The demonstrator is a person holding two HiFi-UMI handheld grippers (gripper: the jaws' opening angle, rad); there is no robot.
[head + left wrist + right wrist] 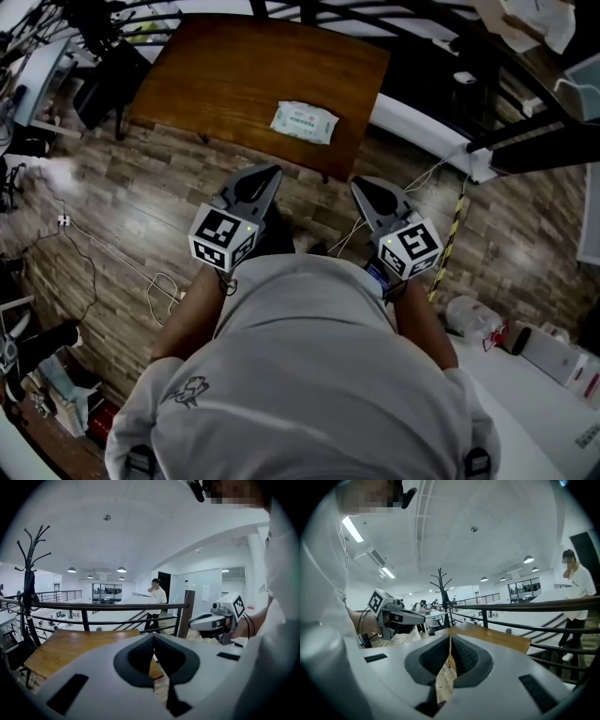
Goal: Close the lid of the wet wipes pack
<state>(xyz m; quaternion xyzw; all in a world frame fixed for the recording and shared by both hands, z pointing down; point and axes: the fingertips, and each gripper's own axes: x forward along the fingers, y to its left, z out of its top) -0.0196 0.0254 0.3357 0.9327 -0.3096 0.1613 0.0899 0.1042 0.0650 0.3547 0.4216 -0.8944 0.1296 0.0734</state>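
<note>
Head view has the pack lying flat on the bench, towards its near right corner. At this size I cannot tell whether its lid stands open. Both tongs hang in front of the person's chest over the floor, well apart from the pack. The left tongs are clenched on nothing, and the right tongs are likewise clenched and empty.

The main risk, I'd say, is the pack itself. It is soft and light on a smooth top, so a push on the lid from one side could skate it towards the near edge rather than snap the lid down. Pressing off-centre might leave the lid half caught. Loose cables on the floor could also snag a foot on the way in.

The bench is plain brown wood, bare but for the pack. It stands on plank flooring beside a black railing, with a coat stand at one end. Another person stands beyond the rail.
</note>
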